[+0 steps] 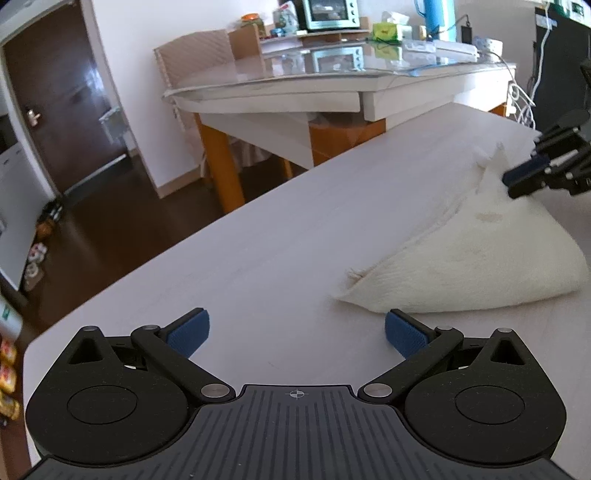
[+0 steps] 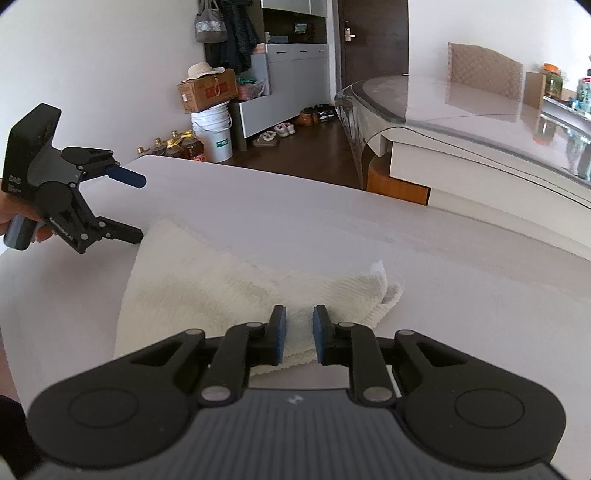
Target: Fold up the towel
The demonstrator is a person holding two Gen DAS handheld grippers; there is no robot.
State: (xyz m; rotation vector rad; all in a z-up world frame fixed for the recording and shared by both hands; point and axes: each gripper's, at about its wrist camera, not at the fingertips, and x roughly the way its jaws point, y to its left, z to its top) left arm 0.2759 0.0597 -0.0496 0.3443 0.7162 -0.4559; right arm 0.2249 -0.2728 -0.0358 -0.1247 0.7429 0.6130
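A cream towel (image 1: 476,258) lies folded over on the white table (image 1: 280,236); it also shows in the right wrist view (image 2: 229,284). My left gripper (image 1: 297,334) is open and empty, just short of the towel's near corner; it shows in the right wrist view (image 2: 142,206) at the towel's far left corner. My right gripper (image 2: 298,332) has its pads narrowly apart with the towel's edge between them, and whether they pinch it is unclear. It shows in the left wrist view (image 1: 513,184) at the towel's raised far end.
A second table (image 1: 332,85) with a glass top, a toaster oven (image 1: 330,14) and clutter stands beyond the work table. The work table's left edge (image 1: 155,266) drops to a dark floor. Boxes, a bucket (image 2: 214,133) and bottles stand by the wall.
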